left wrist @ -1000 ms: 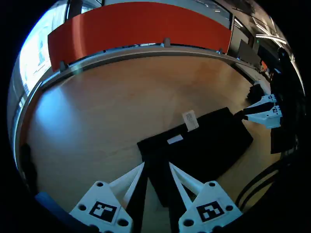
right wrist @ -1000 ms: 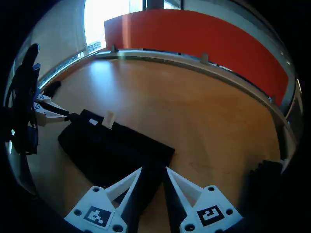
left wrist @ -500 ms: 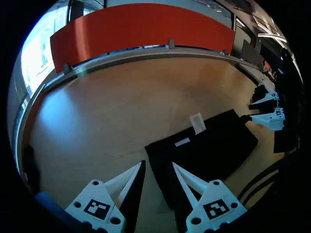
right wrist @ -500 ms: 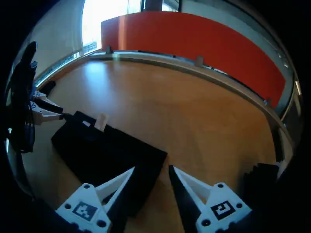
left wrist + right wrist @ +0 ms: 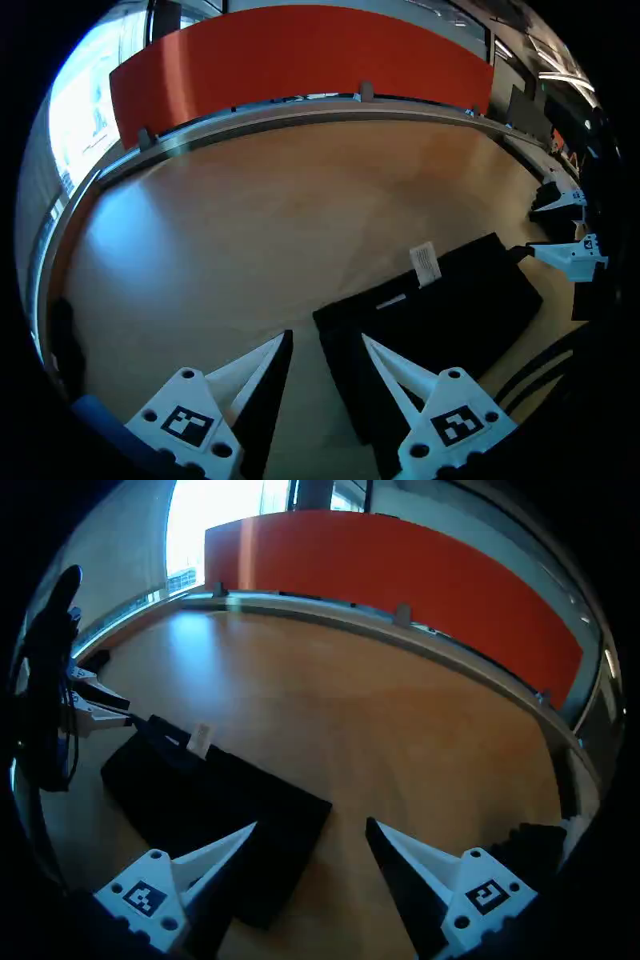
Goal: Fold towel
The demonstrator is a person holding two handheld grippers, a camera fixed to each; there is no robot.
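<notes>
left tool fingers apart | black towel lying folded | wooden table

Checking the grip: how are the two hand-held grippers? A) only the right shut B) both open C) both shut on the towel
B: the left hand-held gripper and the right hand-held gripper both stand open, and the towel lies flat on the table.

Towel near edge hidden behind left gripper, lower centre | tag print too small | dark heap lower right, cut off
</notes>
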